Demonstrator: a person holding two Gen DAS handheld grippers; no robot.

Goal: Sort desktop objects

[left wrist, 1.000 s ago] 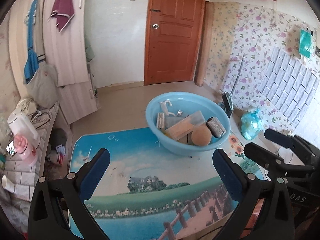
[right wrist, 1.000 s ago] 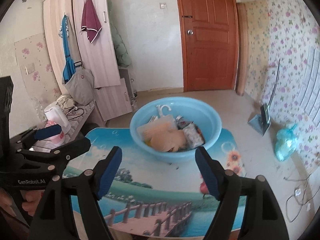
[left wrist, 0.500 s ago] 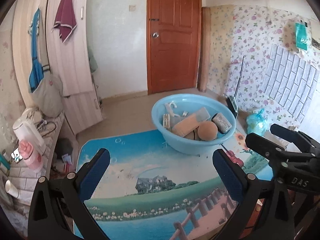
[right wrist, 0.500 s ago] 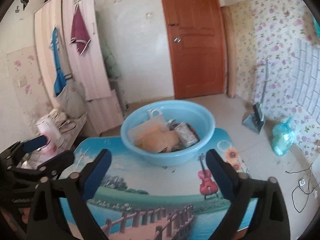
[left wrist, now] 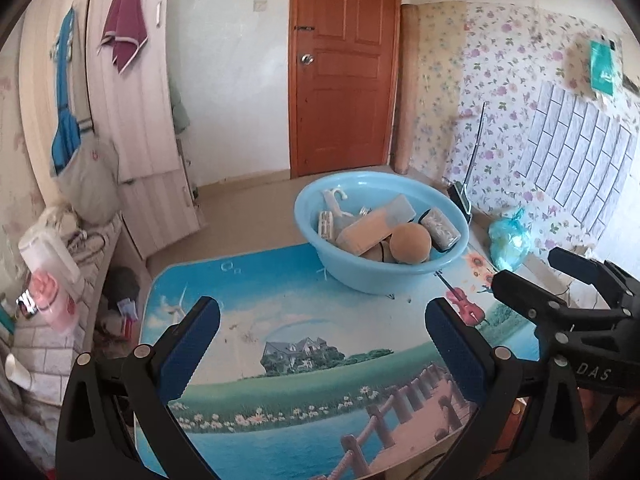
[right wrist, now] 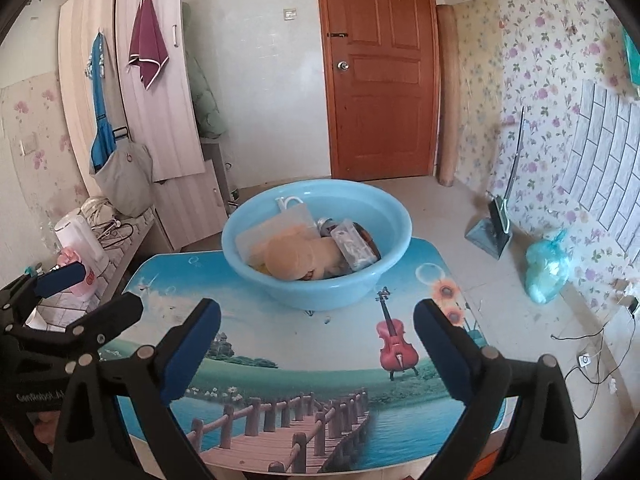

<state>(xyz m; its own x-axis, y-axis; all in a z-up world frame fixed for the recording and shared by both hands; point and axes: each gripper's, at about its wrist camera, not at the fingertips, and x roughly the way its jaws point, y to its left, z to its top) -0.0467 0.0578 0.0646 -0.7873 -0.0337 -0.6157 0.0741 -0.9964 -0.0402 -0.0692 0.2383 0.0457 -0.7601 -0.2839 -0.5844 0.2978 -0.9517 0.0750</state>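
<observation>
The left hand-held gripper (left wrist: 322, 344) and the right hand-held gripper (right wrist: 316, 340) both hover over the near part of the bench (right wrist: 280, 376), jaws spread wide and empty. The blue basin (right wrist: 320, 288) stands at the far edge of the bench, toward the far right corner, holding the sorted items: a tan round object (left wrist: 410, 243), a long tan block (left wrist: 366, 234), a small patterned box (left wrist: 441, 229) and a white hook (left wrist: 335, 199). The bench surface itself appears clear of loose objects, so the sort is judged largely complete. Recommended: scan the bench edges before closing out, keep both grippers well apart, and avoid nudging the basin, which sits near the edge.
</observation>
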